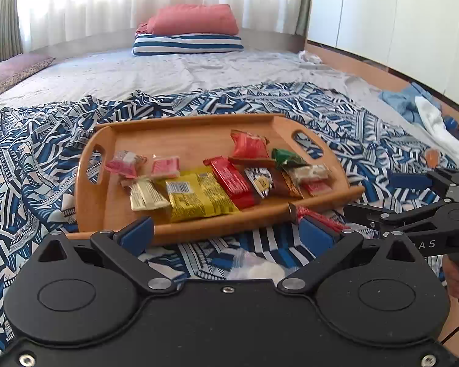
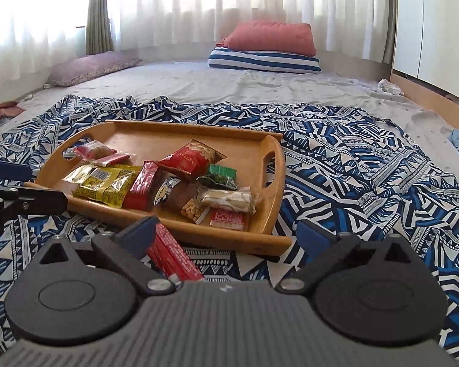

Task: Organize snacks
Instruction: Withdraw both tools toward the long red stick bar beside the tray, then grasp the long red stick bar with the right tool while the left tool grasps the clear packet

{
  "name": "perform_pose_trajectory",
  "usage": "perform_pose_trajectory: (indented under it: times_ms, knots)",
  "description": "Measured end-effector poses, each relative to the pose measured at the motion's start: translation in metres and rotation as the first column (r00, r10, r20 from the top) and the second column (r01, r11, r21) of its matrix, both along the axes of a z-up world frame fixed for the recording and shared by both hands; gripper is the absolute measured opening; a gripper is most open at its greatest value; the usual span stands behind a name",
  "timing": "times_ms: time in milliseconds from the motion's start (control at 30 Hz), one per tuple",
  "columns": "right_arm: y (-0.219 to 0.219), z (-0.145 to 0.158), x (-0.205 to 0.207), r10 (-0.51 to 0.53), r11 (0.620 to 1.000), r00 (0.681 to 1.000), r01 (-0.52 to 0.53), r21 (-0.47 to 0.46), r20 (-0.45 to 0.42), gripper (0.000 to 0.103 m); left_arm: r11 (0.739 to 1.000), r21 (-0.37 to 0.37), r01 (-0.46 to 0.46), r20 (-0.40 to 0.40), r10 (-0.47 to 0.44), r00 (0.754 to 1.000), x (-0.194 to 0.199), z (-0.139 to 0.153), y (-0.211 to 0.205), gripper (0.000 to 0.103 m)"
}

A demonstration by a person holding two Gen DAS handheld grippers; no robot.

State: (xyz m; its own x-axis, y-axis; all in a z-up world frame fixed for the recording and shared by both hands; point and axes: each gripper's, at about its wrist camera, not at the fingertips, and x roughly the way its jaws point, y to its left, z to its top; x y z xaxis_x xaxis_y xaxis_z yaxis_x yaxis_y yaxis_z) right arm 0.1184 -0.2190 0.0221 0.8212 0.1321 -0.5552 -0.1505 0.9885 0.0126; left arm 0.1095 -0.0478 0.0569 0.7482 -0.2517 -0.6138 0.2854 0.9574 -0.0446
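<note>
Snacks in crinkly wrappers lie in a loose row across a wooden tray (image 1: 113, 140) that sits on a blue-and-white patterned cloth (image 1: 336, 107) spread over a grey bed sheet (image 1: 168, 70). Roughly eleven packets rest in the tray, some overlapping so the count is not sure: two small pink-red ones at its left end, a cream packet, a large flat yellow packet (image 1: 195, 197), a long red bar (image 1: 232, 180), a red pouch (image 2: 188, 159) propped against its neighbours, a green packet (image 2: 222, 176), a brown one with a printed label, a clear packet of pale pieces, and small red ones at the near right. One more red bar (image 2: 173, 258) lies outside the tray on the cloth, just before its near rim. The tray is oval-cornered, smooth honey-coloured wood with a raised rim and two cut-out handles. Left gripper (image 1: 226, 232) hovers near the tray's front edge with its blue-padded jaws spread wide and nothing between them. Right gripper (image 2: 226, 235) is likewise spread wide; the loose red bar lies beside its left pad, and whether they touch cannot be told. Three pillows sit at the far end: one coral on one striped, one mauve off to the side.
</note>
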Motion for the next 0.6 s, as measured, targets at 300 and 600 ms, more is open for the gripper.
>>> perform_pose_trajectory:
  times_ms: [300,600]
  knots:
    - [-0.001,-0.023,-0.014,0.016,0.999,1.000,-0.017,-0.038,-0.024,0.103,0.999,0.038,0.026,-0.064,-0.024,0.998,0.000,-0.021,-0.020,0.101]
    - [-0.007,-0.036,-0.017,0.010,0.999,0.999,-0.011,-0.038,-0.042,0.103,0.997,0.070,0.045,-0.129,-0.035,0.991,0.008,-0.038,-0.033,0.101]
